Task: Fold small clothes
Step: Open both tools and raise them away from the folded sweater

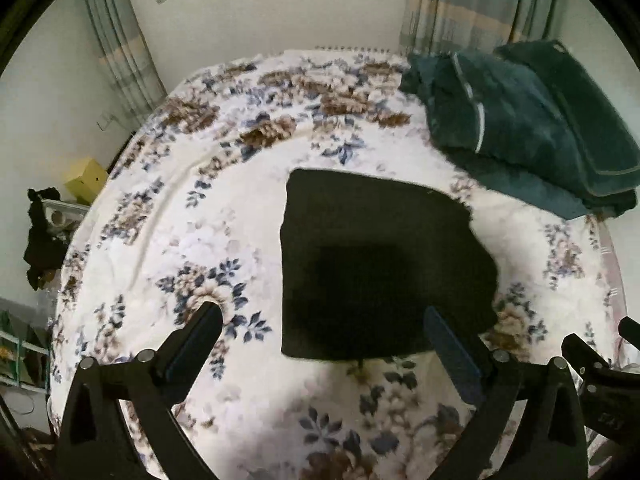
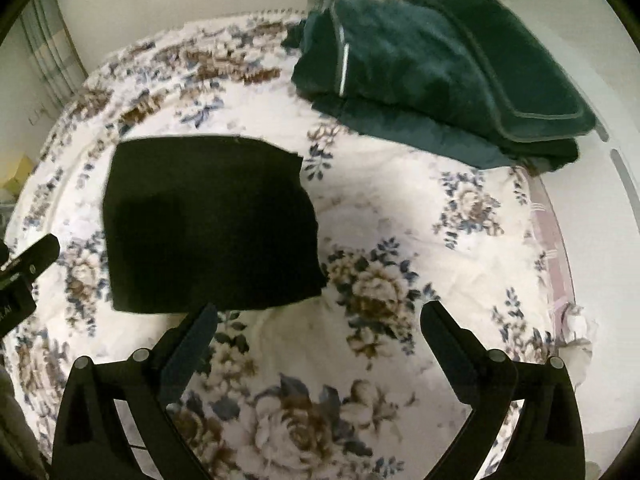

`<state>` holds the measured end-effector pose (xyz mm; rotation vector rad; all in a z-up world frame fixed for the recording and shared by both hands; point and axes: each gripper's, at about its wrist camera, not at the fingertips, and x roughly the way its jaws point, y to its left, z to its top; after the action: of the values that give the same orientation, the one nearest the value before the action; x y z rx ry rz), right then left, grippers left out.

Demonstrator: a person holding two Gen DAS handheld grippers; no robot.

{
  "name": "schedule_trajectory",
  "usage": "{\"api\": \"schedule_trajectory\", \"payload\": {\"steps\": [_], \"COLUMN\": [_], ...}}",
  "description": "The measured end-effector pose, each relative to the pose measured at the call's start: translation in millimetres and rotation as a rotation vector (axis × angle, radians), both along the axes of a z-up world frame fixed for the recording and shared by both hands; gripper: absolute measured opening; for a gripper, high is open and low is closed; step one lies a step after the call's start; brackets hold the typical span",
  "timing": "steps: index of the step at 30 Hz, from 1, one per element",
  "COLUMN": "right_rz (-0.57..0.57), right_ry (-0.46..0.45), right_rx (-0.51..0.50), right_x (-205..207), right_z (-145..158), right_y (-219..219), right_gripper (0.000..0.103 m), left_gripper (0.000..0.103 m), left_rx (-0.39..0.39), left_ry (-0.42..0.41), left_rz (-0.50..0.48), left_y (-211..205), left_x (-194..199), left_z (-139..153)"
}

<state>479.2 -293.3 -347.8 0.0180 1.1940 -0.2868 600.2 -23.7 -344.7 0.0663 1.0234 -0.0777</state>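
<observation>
A small black garment point(image 1: 376, 264) lies folded flat in a rough rectangle on the floral bedspread point(image 1: 192, 208). It also shows in the right wrist view point(image 2: 208, 224). My left gripper point(image 1: 324, 312) is open and empty, held above the garment's near edge, its right finger over the cloth's near right corner. My right gripper point(image 2: 320, 312) is open and empty, above bare bedspread just right of the garment's near right corner. The left gripper's body shows at the left edge of the right wrist view point(image 2: 24, 268).
A folded dark green blanket point(image 1: 528, 128) lies at the far right of the bed, also in the right wrist view point(image 2: 440, 68). Curtains and a wall stand behind. Left of the bed are a yellow box point(image 1: 86, 180) and dark clutter point(image 1: 40, 240).
</observation>
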Motion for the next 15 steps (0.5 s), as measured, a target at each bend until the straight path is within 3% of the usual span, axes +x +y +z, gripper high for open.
{"api": "schedule_trajectory", "payload": {"steps": [9, 15], "right_rz": [-0.009, 0.016], "right_ry": [-0.153, -0.256], "right_rx": [-0.016, -0.027], "right_x": [-106.3, -179.1], "right_z": [136.0, 224.9], "right_y": [9.9, 26.4], "right_gripper": [0.103, 0.103], "left_gripper": [0.103, 0.103], "left_rx": [-0.037, -0.049], "left_ry": [-0.139, -0.208], "left_rz": [0.001, 0.003], "left_y": [12.0, 20.0], "left_x": [-103.0, -164.8], "left_z": [118.2, 179.7]}}
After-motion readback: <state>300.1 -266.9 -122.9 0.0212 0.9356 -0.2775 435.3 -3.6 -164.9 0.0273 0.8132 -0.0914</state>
